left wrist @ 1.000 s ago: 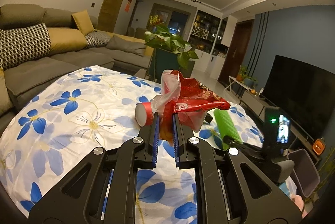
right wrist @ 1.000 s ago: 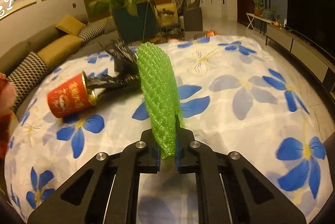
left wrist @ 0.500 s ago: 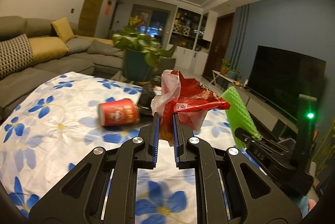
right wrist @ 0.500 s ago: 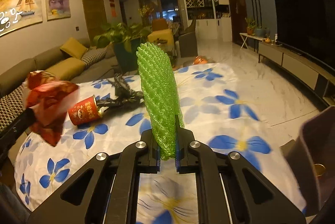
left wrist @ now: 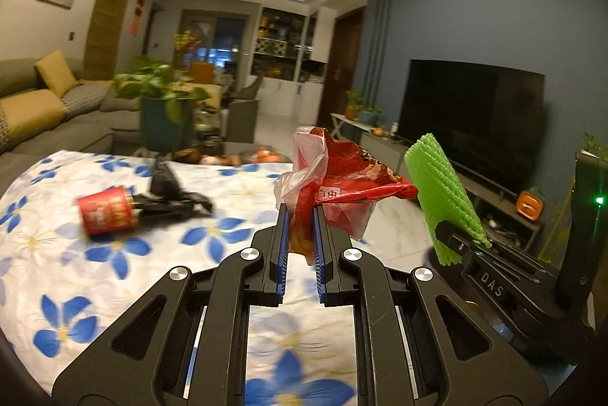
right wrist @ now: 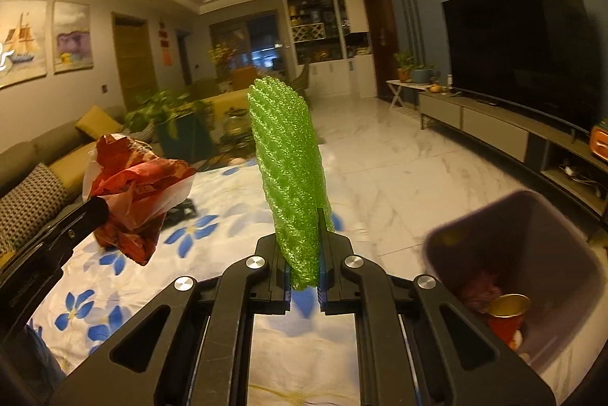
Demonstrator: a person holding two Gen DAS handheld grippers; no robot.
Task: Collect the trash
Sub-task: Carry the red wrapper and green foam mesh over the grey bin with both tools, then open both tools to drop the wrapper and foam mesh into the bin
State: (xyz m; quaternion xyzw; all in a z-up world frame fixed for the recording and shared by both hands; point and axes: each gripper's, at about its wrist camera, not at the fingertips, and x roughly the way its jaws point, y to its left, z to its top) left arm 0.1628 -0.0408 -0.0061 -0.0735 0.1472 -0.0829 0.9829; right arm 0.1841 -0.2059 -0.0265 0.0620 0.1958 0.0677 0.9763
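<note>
The left claw [left wrist: 300,216] grips a crumpled red wrapper [left wrist: 342,185] above the flowered worktop [left wrist: 76,273]. The right claw [right wrist: 304,246] pinches green foam netting [right wrist: 290,178] upright, near a purple bin [right wrist: 532,254] holding what seems a red cup [right wrist: 507,315]. A red can [left wrist: 106,216] lies on the worktop.

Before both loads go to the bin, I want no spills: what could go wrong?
The red wrapper is pinched only at its lower corner by the left gripper and could slip. The green foam net stands tall in the right gripper and may catch the rim of the purple bin.
</note>
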